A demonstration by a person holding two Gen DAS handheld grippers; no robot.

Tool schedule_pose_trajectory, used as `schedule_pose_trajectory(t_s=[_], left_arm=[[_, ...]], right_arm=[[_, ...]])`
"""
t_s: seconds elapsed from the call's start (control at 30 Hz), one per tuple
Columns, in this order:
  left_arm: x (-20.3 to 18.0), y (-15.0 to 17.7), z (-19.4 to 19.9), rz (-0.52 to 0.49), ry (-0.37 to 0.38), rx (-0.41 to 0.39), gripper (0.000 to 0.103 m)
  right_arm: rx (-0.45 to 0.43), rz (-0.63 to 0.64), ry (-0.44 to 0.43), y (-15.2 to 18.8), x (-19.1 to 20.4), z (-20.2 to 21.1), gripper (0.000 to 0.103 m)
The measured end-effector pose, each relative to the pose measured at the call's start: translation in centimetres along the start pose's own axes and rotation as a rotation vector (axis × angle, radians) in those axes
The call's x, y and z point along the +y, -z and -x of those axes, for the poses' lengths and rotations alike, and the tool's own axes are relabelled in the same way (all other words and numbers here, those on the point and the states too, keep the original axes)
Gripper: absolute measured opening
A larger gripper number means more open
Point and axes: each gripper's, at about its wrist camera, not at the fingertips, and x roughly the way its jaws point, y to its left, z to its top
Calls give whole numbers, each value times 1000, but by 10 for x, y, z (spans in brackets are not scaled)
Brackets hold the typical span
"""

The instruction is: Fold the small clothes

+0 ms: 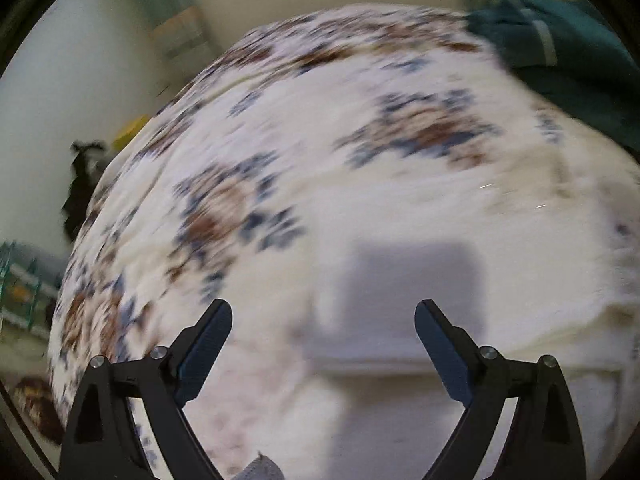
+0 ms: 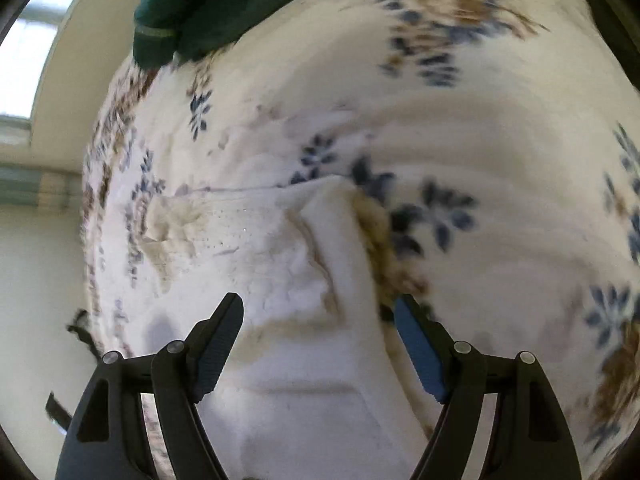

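Note:
A small white garment (image 2: 288,264) lies spread on the floral bedspread (image 2: 480,128), with cream lace trim and a row of tiny studs. My right gripper (image 2: 318,312) is open just above it, its jaws straddling a fold of the cloth. In the left wrist view the white garment (image 1: 400,280) lies under my left gripper (image 1: 323,320), which is open and empty, with its shadow on the cloth. The left wrist view is blurred.
A dark teal garment (image 1: 560,44) lies bunched at the far end of the bedspread (image 1: 280,140); it also shows in the right wrist view (image 2: 192,4). A cardboard box (image 1: 184,36) stands by the wall and a teal rack (image 1: 20,280) beside the bed.

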Motion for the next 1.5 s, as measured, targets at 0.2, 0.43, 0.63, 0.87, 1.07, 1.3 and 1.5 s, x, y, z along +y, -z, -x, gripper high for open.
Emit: schedule_pose_trajectory(t_s=[0.2, 0.43, 0.63, 0.87, 1.07, 1.3, 1.5], left_arm=[[59, 7, -21, 165, -52, 33, 93], [79, -31, -55, 253, 23, 28, 93], [32, -64, -110, 121, 101, 88, 93], [32, -68, -106, 110, 118, 103, 93], [51, -31, 5, 74, 258, -1, 99], [40, 58, 66, 16, 226, 71, 103], [9, 147, 83, 92, 71, 201, 103]], right_arm=[[115, 140, 137, -3, 36, -71, 9], [-39, 125, 215, 17, 27, -19, 8], [75, 85, 256, 11, 10, -52, 10], [68, -32, 156, 18, -19, -2, 46], [71, -129, 86, 84, -61, 83, 48], [141, -178, -13, 115, -119, 130, 56], [159, -52, -103, 19, -122, 77, 56]])
